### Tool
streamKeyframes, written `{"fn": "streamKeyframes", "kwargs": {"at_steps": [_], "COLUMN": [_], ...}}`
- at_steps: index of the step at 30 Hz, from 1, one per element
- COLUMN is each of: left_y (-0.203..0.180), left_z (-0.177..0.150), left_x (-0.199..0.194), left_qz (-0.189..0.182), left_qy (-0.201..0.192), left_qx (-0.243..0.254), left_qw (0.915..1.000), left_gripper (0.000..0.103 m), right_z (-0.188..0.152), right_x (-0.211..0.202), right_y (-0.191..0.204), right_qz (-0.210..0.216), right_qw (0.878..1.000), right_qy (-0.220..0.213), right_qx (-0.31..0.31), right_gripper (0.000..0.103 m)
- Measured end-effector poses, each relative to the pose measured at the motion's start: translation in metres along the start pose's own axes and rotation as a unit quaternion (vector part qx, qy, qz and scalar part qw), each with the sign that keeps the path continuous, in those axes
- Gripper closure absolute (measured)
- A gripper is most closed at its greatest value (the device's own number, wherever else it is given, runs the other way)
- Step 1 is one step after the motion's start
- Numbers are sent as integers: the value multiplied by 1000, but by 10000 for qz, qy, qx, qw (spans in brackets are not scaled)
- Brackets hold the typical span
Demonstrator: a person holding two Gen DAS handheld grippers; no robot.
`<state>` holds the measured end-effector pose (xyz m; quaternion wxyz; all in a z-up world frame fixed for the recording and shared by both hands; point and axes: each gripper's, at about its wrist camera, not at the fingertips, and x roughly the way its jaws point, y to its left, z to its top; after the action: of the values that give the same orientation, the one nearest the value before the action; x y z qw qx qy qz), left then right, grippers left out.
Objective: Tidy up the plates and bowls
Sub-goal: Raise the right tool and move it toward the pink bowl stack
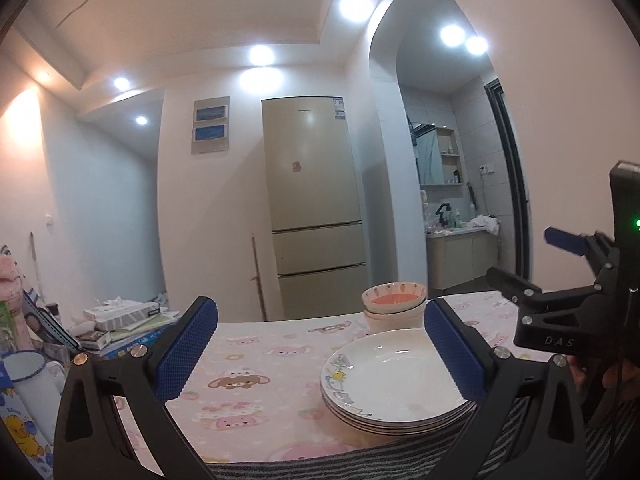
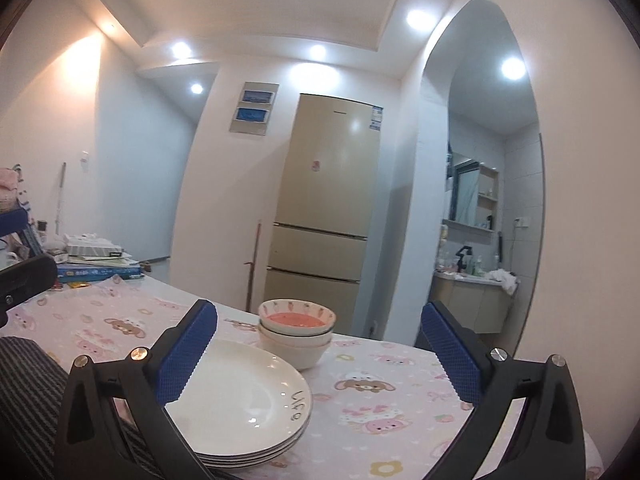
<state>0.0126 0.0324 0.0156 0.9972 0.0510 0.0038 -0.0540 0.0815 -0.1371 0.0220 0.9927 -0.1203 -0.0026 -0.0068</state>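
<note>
A stack of white plates (image 1: 394, 384) (image 2: 240, 404) rests on the pink cartoon tablecloth (image 1: 256, 364) (image 2: 384, 392). Just behind it stands a stack of bowls (image 1: 394, 306) (image 2: 296, 330), the top one orange inside. My left gripper (image 1: 320, 350) is open, its blue pads level above the cloth, with the plates at its right finger. My right gripper (image 2: 318, 352) is open too, its left finger over the plate stack; nothing sits between the pads. The right gripper's black body (image 1: 576, 312) shows at the right edge of the left wrist view, with a hand below it.
Books and a tissue box (image 1: 120, 320) (image 2: 94, 258) pile up at the table's left end. A white mug (image 1: 28, 372) and pink plush (image 1: 10, 280) sit far left. A beige fridge (image 1: 316, 208) (image 2: 328, 208) stands behind the table, an arched bathroom doorway (image 2: 480, 216) to its right.
</note>
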Motion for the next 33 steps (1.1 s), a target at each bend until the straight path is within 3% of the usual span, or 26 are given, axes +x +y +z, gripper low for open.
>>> {"fn": "streamKeyframes", "kwargs": {"at_steps": [4, 6, 8, 11, 14, 16, 18, 26, 33], "left_y": [-7, -10, -13, -17, -19, -18, -18, -6, 4], "left_z": [-1, -1, 0, 11, 31, 44, 57, 128, 180], "left_x": [-4, 6, 11, -5, -14, -21, -20, -7, 23], "left_qz": [4, -170, -80, -46, -91, 112, 112, 165, -29], "left_qy": [-123, 110, 261, -113, -262, -542, -562, -801, -871], "left_qx": [143, 218, 321, 474, 328, 124, 116, -120, -165], "left_qw": [9998, 9996, 9991, 9988, 9991, 9984, 9983, 9966, 9961], "left_gripper": [0, 0, 0, 0, 0, 0, 0, 0, 0], "right_z": [1, 4, 12, 27, 46, 63, 83, 153, 202], "right_x": [1, -1, -8, -16, -20, -21, -26, -27, 7], "right_y": [-3, -8, -17, -27, -38, -47, -58, -70, -84], "right_qz": [-56, -272, -416, -435, -376, -120, -35, -419, -455], "right_qw": [10000, 9996, 9988, 9985, 9986, 9991, 9982, 9943, 9890], "right_qy": [25, -3, -155, -244, -249, -206, -290, -800, -769], "right_qx": [15, 110, 223, 217, 262, 357, 529, 563, 1177], "right_gripper": [0, 0, 0, 0, 0, 0, 0, 0, 0]}}
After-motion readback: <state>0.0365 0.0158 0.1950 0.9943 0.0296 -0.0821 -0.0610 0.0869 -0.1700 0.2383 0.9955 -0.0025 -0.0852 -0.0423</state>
